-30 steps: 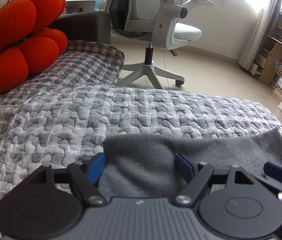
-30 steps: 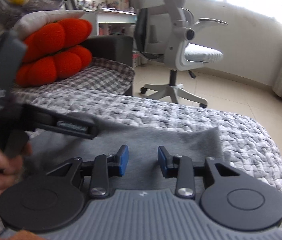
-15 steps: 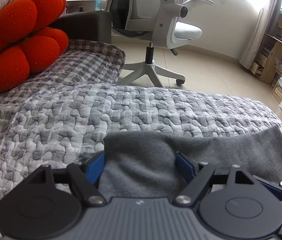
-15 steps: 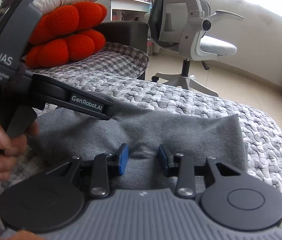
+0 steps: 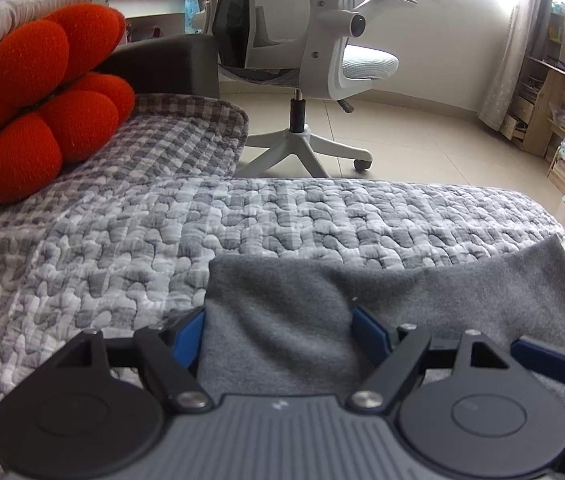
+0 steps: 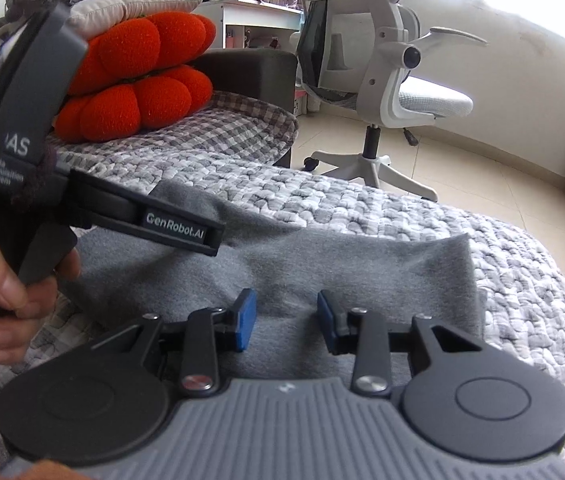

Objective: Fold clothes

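Jaws of the left gripper [image 5: 278, 330] stand wide apart, and the grey garment [image 5: 382, 304] lies between and under them: its folded left corner reaches just past the inner face of the left blue pad, while the cloth runs on beneath the right pad and away to the right edge of that view. Nothing is pinched here; the pads flank the fabric without closing on it, though whether their tips press down into it is hard to tell from this angle. Far to the left on the bed sits an orange cushion [image 5: 38, 108], well apart from the garment, and the grey quilted bedspread [image 5: 130, 248] fills the ground around the cloth. In the right wrist view a hand [image 6: 10, 280] grips the handle of the left gripper at the left edge, its dark arm reaching out over the garment's left part. Further right, the right gripper [image 6: 284, 322] is partly open, its jaws closer together than the left pair, with a low ridge of the grey cloth rising in the gap between the blue pads; they hold nothing. The garment lies spread across the bedspread ahead of both tools, its far right corner near the bed's edge. Beyond the bed stands a white office chair [image 6: 394, 92] on the tiled floor [image 6: 494, 184].
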